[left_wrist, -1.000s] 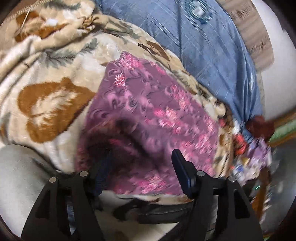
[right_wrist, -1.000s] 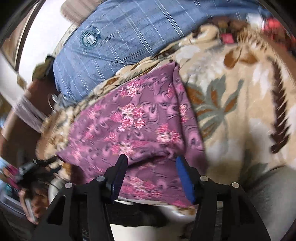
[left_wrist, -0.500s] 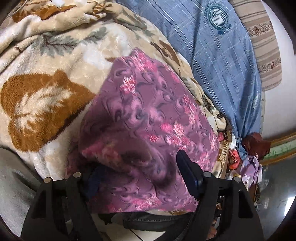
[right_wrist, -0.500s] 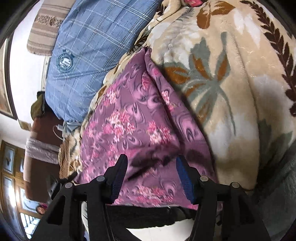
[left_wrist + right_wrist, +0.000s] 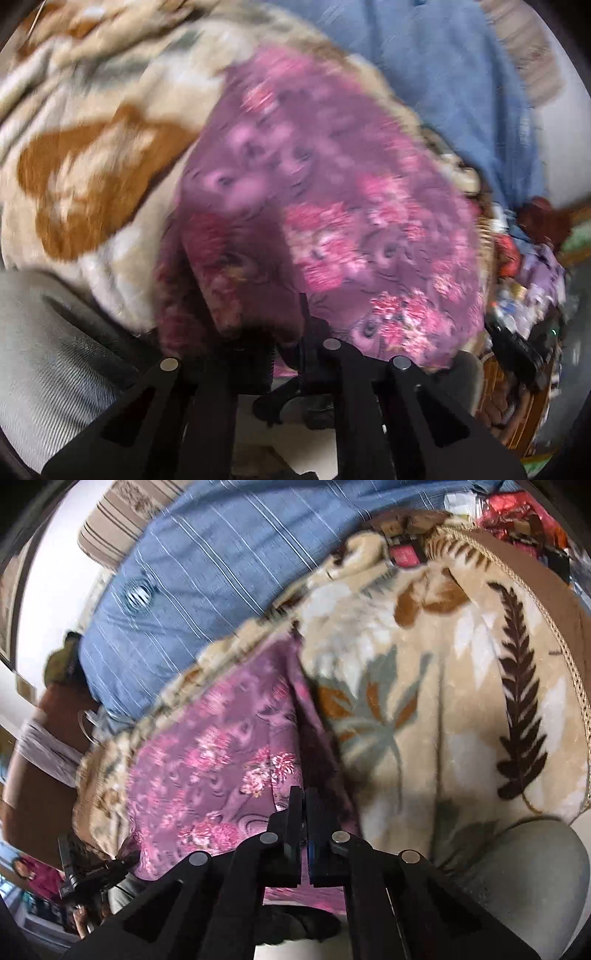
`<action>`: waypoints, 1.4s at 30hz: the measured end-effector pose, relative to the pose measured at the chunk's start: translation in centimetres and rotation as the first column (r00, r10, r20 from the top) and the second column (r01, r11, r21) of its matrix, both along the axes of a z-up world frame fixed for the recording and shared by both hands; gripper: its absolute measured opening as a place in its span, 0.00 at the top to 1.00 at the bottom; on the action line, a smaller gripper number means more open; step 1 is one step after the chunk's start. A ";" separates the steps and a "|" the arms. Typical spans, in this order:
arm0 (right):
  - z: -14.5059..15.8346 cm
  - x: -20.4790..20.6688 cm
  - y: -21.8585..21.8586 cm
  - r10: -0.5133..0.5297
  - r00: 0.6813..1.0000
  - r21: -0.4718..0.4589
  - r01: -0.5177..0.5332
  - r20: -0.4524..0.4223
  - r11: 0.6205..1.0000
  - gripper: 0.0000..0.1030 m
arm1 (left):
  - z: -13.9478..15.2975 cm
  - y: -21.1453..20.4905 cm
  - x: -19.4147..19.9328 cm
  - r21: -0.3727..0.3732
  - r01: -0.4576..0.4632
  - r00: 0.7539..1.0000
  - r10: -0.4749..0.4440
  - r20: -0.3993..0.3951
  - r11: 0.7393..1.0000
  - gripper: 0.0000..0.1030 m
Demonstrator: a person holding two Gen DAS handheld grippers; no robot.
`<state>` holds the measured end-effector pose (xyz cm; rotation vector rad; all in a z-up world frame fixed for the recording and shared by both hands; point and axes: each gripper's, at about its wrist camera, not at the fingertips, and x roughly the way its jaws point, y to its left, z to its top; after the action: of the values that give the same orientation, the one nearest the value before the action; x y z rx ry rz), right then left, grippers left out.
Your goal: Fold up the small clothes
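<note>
A small purple cloth with pink flowers (image 5: 332, 206) lies on a beige leaf-patterned blanket (image 5: 81, 155). My left gripper (image 5: 286, 328) is shut on the cloth's near edge, with fabric bunched over its fingers. In the right wrist view the same purple cloth (image 5: 221, 760) lies on the blanket (image 5: 443, 701). My right gripper (image 5: 304, 812) is shut on the cloth's near right edge, its jaws pressed together. The left wrist view is blurred by motion.
A blue striped pillow (image 5: 461, 92) (image 5: 221, 572) lies behind the cloth. Grey trouser legs (image 5: 48, 369) (image 5: 528, 867) sit at the near edge. Cluttered small items (image 5: 528, 295) lie to the side, and the other gripper (image 5: 88, 871) shows at lower left.
Both grippers have closed from open onto the near edge of the purple cloth. The cloth's near edge is now bunched up at the left gripper.
</note>
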<state>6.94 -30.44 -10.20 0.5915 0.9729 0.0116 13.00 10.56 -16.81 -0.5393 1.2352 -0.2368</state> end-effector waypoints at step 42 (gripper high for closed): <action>-3.2 -0.4 4.2 0.114 0.982 -0.167 -0.138 -0.149 0.976 0.93 | -0.4 2.3 -0.7 0.075 -0.058 0.998 0.055 0.042 0.995 0.93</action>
<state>6.59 -26.20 -13.44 0.3699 1.1325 -0.0027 12.28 12.91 -17.21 -0.5001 1.1841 -0.1512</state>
